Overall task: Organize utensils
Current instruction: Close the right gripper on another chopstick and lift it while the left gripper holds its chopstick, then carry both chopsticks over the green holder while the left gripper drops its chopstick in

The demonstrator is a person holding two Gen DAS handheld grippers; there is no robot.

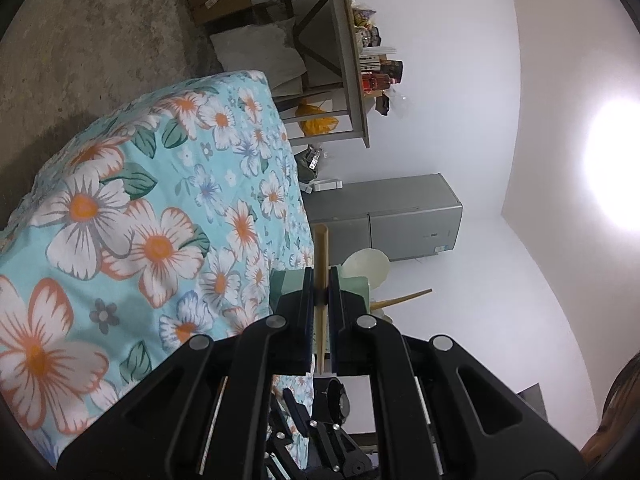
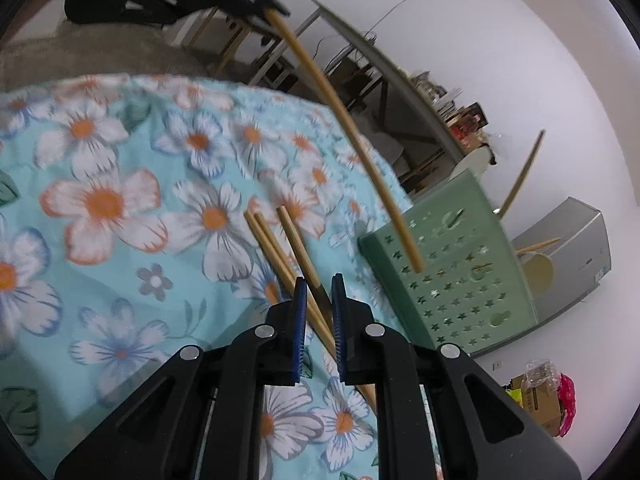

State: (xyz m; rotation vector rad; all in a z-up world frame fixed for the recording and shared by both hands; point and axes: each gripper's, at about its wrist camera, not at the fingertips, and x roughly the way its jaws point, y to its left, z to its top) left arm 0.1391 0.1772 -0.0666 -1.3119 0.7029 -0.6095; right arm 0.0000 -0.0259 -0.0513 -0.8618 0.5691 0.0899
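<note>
The left claw (image 1: 320, 296) is pinching a long bamboo chopstick (image 1: 320, 256) between its two blue-padded fingers; in the left wrist view the stick runs straight up past the fingertips, over the edge of the pale green perforated plastic utensil holder (image 1: 358, 284). Only the holder's top shows there, with a cream-coloured round utensil (image 1: 370, 266) and another bamboo stick (image 1: 404, 298) poking out of it.

The right wrist view gives the holder's (image 2: 452, 268) full star-punched side, standing on the floral turquoise cloth (image 2: 120, 220) of the tabletop. It also shows the left claw (image 2: 276, 10) from outside, upper left, with its chopstick (image 2: 348, 132) slanting down so the tip lies in front of the holder's wall.

The right claw (image 2: 319, 308) is closed on a single bamboo chopstick (image 2: 298, 246), its fingers narrowly parted around it. Just beside lies a pair of bamboo chopsticks (image 2: 268, 248) on the cloth, passing under the claw.

A grey refrigerator (image 1: 400, 216) stands behind the holder.
</note>
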